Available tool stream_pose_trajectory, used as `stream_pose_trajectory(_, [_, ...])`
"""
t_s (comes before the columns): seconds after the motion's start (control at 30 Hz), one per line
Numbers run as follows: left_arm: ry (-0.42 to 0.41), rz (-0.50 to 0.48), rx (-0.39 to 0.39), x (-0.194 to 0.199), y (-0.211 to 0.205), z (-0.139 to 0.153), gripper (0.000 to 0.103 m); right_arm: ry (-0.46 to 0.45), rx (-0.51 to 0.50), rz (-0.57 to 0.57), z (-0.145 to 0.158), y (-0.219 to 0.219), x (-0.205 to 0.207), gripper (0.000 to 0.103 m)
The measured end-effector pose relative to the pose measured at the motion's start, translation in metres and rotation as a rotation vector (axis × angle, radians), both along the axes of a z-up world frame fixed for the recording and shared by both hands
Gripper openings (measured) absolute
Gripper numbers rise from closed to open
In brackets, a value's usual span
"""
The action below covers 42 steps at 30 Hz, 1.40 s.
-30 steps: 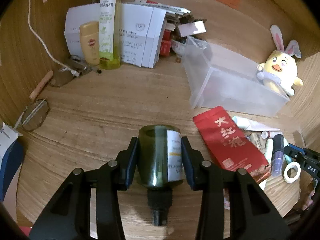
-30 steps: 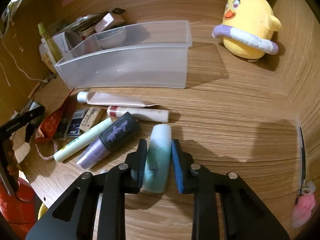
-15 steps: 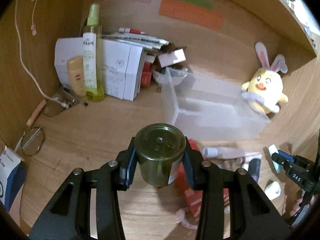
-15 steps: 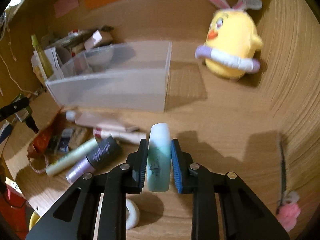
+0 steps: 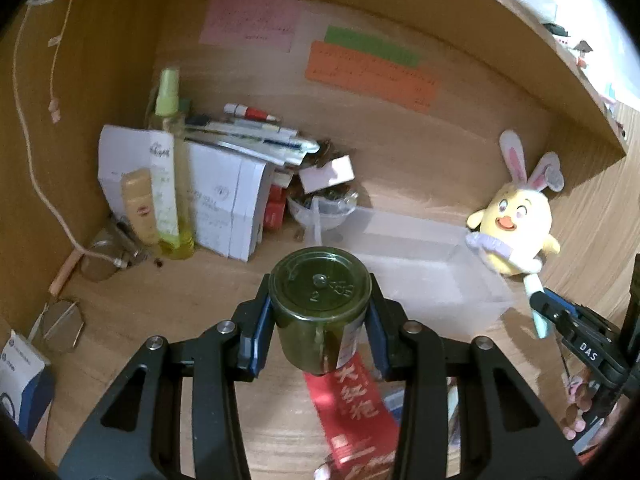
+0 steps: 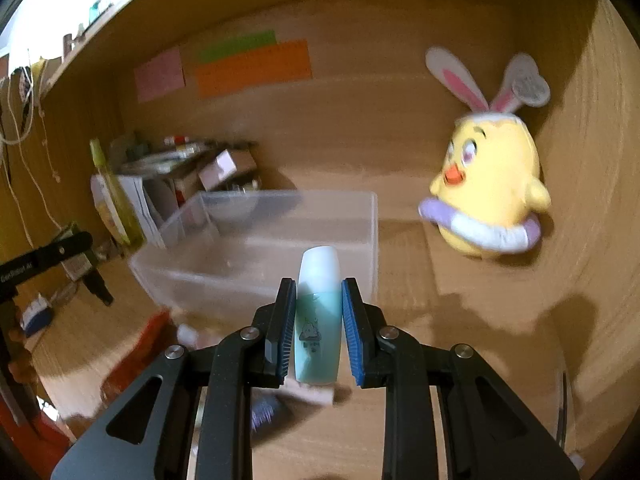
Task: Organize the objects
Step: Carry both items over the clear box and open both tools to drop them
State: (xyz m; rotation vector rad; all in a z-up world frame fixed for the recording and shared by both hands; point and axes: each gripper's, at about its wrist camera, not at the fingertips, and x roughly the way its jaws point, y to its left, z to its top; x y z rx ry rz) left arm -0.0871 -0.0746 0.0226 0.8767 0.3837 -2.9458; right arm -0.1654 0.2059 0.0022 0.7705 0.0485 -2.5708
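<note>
My left gripper [image 5: 320, 320] is shut on a dark green glass bottle [image 5: 320, 312], held above the desk with its base toward the camera. My right gripper [image 6: 319, 320] is shut on a pale teal tube [image 6: 318, 312], lifted off the desk and pointing at the clear plastic bin [image 6: 224, 276]. The bin also shows in the left wrist view [image 5: 460, 280], just beyond the bottle. The right gripper [image 5: 538, 306] with the tube shows at the right of the left wrist view. A red packet [image 5: 352, 412] lies on the desk below the bottle.
A yellow bunny plush [image 5: 516, 228] stands right of the bin, also in the right wrist view [image 6: 492, 184]. White boxes [image 5: 224, 204], a green spray bottle [image 5: 170, 168] and papers crowd the back left corner. Glasses [image 5: 60, 324] and a blue-white box [image 5: 20, 380] lie at the left.
Both grippers have lifted their objects off the desk and tilted upward toward the bin. The green bottle's base now faces the camera; the teal tube has risen from beside the other tubes.
</note>
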Motion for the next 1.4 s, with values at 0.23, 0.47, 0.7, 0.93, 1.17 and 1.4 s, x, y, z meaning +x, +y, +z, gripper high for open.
stream_pose_trajectory(0.23, [0.048, -0.010, -0.007, -0.015, 0.006, 0.023, 0.041, 0.031, -0.007, 0.039, 0.016, -0.014, -0.020, 0.021])
stream_pose_trajectory(0.47, [0.082, -0.022, -0.041, -0.035, 0.019, 0.042, 0.041, 0.068, 0.003, 0.061, 0.032, -0.023, -0.038, 0.021])
stream_pose_trajectory(0.7, [0.036, -0.036, -0.078, -0.067, 0.032, 0.033, 0.041, 0.043, 0.037, 0.088, 0.025, -0.038, -0.059, 0.021])
stream_pose_trajectory(0.93, [-0.062, -0.051, -0.087, -0.099, 0.035, 0.002, 0.041, -0.032, 0.075, 0.111, -0.003, -0.052, -0.080, 0.021])
stream_pose_trajectory(1.17, [-0.138, -0.082, -0.103, -0.118, 0.044, -0.020, 0.041, -0.102, 0.110, 0.132, -0.025, -0.061, -0.093, 0.021])
stream_pose_trajectory(1.4, [-0.165, -0.098, -0.132, -0.131, 0.053, -0.032, 0.041, -0.136, 0.141, 0.138, -0.039, -0.068, -0.099, 0.021])
